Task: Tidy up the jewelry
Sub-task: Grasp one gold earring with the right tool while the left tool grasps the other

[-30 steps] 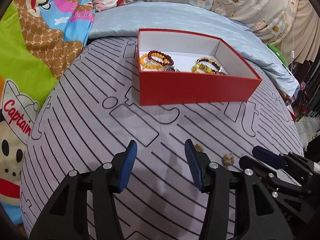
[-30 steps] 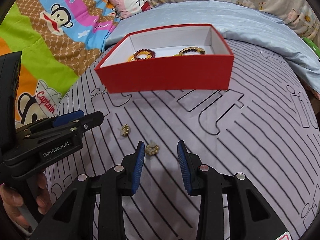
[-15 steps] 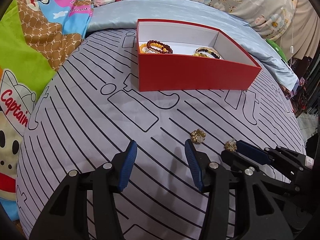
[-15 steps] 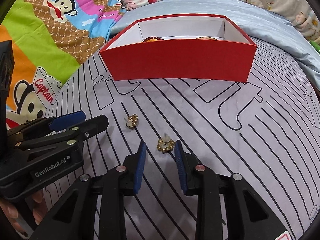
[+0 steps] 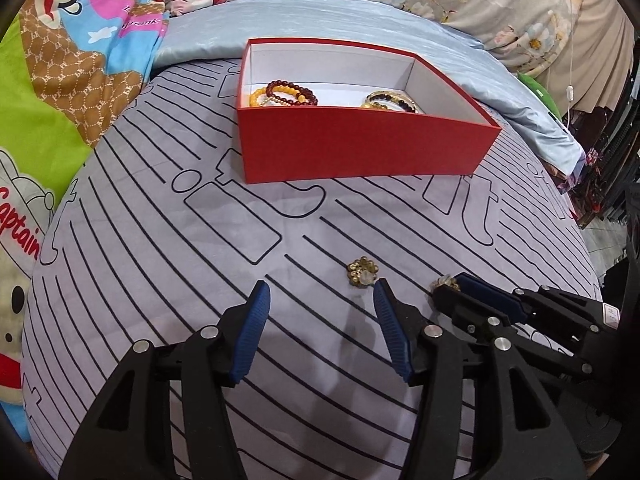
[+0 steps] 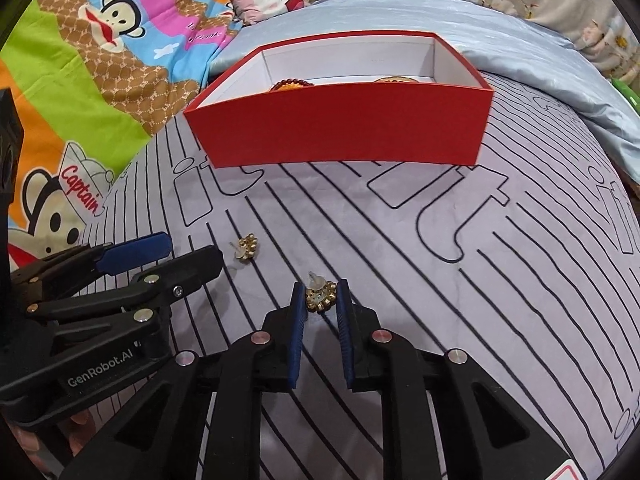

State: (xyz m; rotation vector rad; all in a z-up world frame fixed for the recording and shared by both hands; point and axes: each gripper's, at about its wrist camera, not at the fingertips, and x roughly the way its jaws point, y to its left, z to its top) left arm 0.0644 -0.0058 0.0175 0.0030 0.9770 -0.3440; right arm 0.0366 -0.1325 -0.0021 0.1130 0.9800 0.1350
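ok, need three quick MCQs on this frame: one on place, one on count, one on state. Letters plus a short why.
1. Where do the bead bracelets lie?
A. inside the red box
B. on the striped cloth
C. on the pink pillow

2. How many gold flower earrings lie on the striped cloth outside the box?
A. one
B. two
C. four

3. What sits between the right gripper fingers?
A. nothing
B. a bracelet
C. a gold earring

Answers:
1 A, the beads show over the box's near wall.
2 B, one sits between the right gripper's closing jaws, the other earring lies near the left gripper, whose jaws are opening with nothing between them.
3 C, the flower earring fills the narrow gap.
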